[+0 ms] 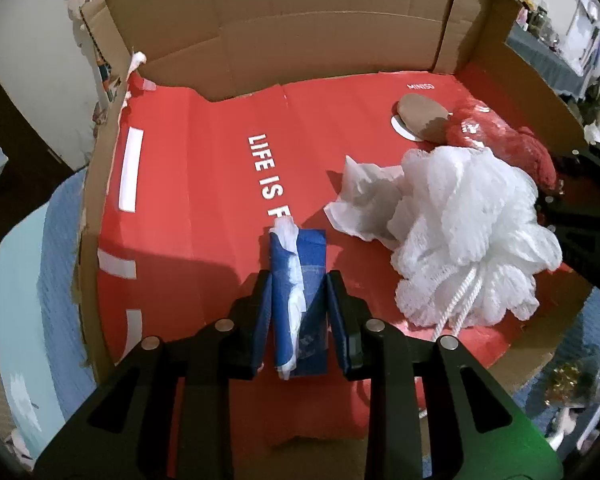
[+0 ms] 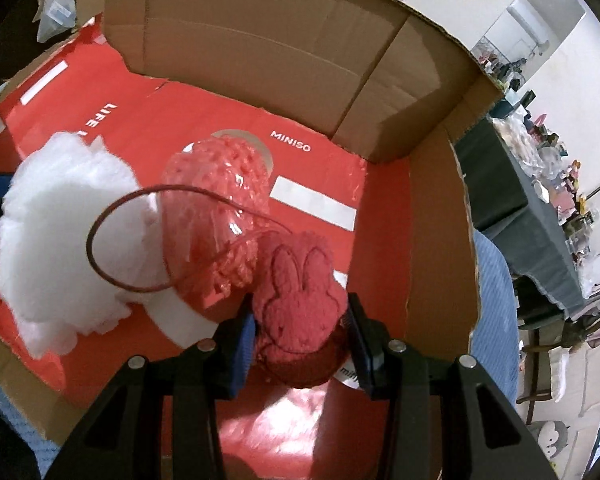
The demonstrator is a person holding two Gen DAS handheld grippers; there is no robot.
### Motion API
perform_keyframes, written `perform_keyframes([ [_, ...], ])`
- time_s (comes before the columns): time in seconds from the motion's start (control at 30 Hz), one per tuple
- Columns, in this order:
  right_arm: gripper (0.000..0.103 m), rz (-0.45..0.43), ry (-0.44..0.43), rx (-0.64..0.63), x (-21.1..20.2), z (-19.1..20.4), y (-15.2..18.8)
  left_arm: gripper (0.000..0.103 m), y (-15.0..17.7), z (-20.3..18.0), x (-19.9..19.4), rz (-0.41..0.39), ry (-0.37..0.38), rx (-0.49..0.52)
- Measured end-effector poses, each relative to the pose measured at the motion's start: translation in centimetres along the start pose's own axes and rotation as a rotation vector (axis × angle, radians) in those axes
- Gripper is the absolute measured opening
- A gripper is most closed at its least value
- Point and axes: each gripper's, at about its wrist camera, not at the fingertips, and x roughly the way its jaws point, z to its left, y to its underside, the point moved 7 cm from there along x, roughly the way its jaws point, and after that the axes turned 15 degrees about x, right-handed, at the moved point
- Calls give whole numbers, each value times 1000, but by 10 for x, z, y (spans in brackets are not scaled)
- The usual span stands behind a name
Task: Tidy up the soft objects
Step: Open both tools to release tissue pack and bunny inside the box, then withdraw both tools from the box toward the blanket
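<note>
My left gripper (image 1: 299, 280) is shut on a blue tissue pack (image 1: 304, 264) with white tissue sticking out, low over the red floor of the cardboard box (image 1: 204, 208). A white mesh bath pouf (image 1: 472, 232) and a crumpled white tissue (image 1: 364, 204) lie to its right. My right gripper (image 2: 302, 312) is shut on a red plush towel with a bunny face (image 2: 300, 300), wrapped in clear plastic. Its bumpy red end (image 2: 216, 200) and a thin red cord loop (image 2: 100, 256) extend forward. The pouf also shows at the left of the right wrist view (image 2: 60, 240).
Brown cardboard walls (image 1: 300, 40) close the box at the back and right (image 2: 432, 248). A brown oval patch (image 1: 420, 116) lies on the box floor. A blue cloth (image 1: 56, 248) lies under the box. A cluttered dark table (image 2: 540, 184) stands to the right.
</note>
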Motion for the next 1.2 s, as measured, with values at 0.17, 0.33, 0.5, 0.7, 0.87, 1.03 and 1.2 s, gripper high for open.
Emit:
perform_keyframes([
  [0.17, 45, 11, -10, 12, 5, -2, -5, 25, -6, 2, 3, -10, -6, 8],
  [0.33, 45, 2, -12, 1, 5, -2, -5, 26, -9, 2, 6, -23, -1, 11],
  [0.5, 45, 3, -13, -5, 6, -4, -7, 26, -10, 1, 6, -27, -10, 26],
  [0.7, 59, -10, -5, -27, 2, 1, -6, 31, -9, 0, -2, -38, 0, 16],
  [0.87, 69, -35, -2, -15, -7, -1, -8, 63, -8, 1, -17, -83, 0, 16],
  [1.03, 69, -56, -8, -1, -23, -4, -6, 63, -5, 0, -35, -102, -21, 5],
  [1.2, 70, -89, -25, 20, -48, -10, -2, 65, 1, -4, -66, -145, -51, -12],
])
